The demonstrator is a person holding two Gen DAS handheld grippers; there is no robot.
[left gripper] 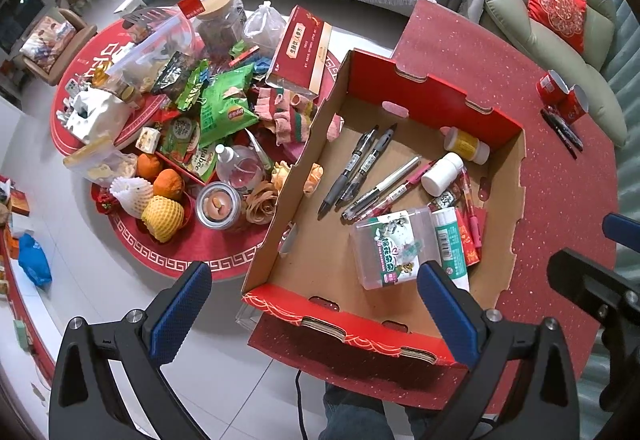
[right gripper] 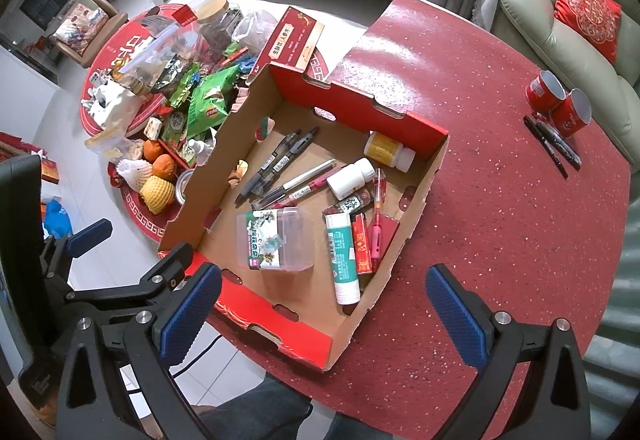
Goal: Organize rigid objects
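Left wrist view: left gripper (left gripper: 312, 304) spread wide over cardboard box (left gripper: 296, 176); right gripper (right gripper: 324, 308) spread too, both empty.

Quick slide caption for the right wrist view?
Open right gripper above cardboard tray of pens and bottles; two red cups outside.

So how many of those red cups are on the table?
2. Both lie tipped on their sides, touching, at the table's far right edge near the sofa: one red cup to the left, the other red cup beside it, above two black pens.
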